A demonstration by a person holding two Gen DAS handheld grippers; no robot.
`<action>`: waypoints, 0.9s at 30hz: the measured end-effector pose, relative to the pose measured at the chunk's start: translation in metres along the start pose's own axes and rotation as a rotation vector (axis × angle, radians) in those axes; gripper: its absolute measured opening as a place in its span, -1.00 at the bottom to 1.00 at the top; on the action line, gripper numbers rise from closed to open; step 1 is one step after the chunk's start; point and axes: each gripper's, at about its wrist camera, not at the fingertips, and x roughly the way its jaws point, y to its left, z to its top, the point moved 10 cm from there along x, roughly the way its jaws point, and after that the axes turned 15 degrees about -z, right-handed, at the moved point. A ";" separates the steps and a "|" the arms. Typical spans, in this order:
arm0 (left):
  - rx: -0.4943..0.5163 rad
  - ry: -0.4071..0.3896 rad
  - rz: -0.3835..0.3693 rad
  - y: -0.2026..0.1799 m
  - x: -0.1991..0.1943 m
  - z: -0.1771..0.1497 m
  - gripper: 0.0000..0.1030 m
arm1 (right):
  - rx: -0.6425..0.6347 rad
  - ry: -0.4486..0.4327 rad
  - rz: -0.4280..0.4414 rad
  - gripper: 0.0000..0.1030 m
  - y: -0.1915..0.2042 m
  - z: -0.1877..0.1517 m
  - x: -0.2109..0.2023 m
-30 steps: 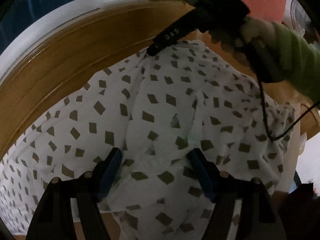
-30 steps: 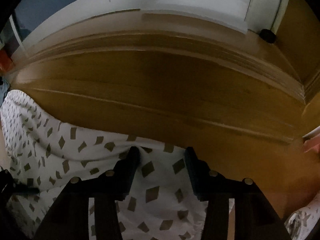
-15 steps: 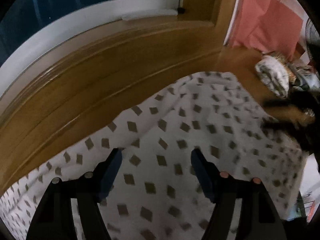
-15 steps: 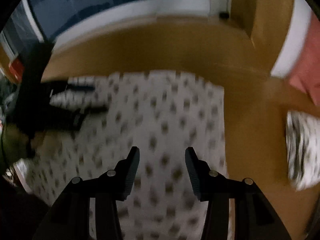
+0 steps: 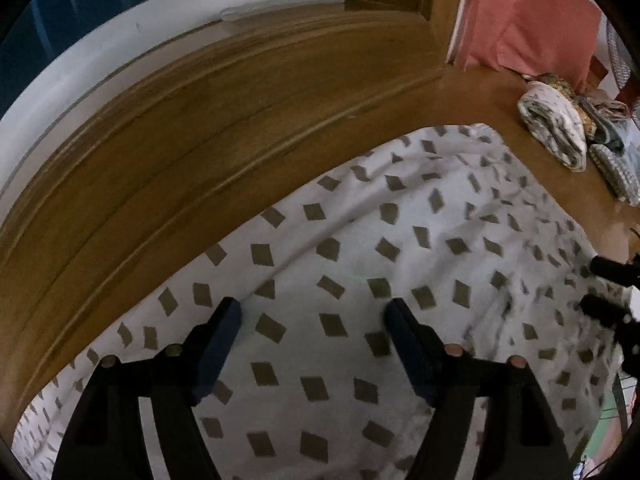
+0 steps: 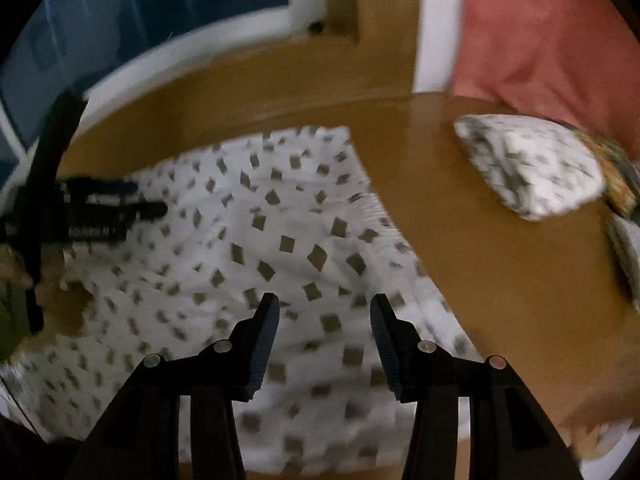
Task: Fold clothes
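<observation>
So the white garment with the brown diamond print (image 5: 360, 280) is lying spread out on the wooden tabletop (image 5: 200, 152), a bit wrinkled. Left gripper (image 5: 312, 314) hovers over it, jaws opening, nothing pinched. Right gripper (image 6: 324, 308) is over the cloth's right side, jaws spread and empty too. Folded stuff (image 6: 532, 168) sits off by the pink curtain (image 6: 540, 36)

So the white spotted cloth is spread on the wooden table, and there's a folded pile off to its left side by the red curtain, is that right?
Not quite. The folded pile lies to the right of the spotted cloth, not the left, as the right wrist view shows. The rest holds: the cloth is spread on the wooden table, with the pile near the red curtain.
</observation>
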 end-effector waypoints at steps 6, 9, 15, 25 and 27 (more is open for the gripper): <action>0.071 -0.041 -0.036 -0.038 -0.033 -0.020 0.42 | 0.094 0.000 -0.007 0.01 0.025 -0.035 -0.025; 0.077 -0.050 -0.056 -0.054 -0.035 -0.029 0.42 | 0.142 0.017 0.028 0.01 0.043 -0.055 -0.036; 0.018 -0.061 -0.091 -0.060 -0.091 -0.084 0.42 | 0.123 0.002 0.043 0.01 0.078 -0.087 -0.062; -0.127 -0.115 0.032 -0.028 -0.167 -0.193 0.42 | -0.001 -0.037 0.221 0.01 0.154 -0.115 -0.091; -0.171 -0.123 0.110 -0.013 -0.192 -0.228 0.42 | -0.031 -0.030 0.268 0.01 0.174 -0.122 -0.097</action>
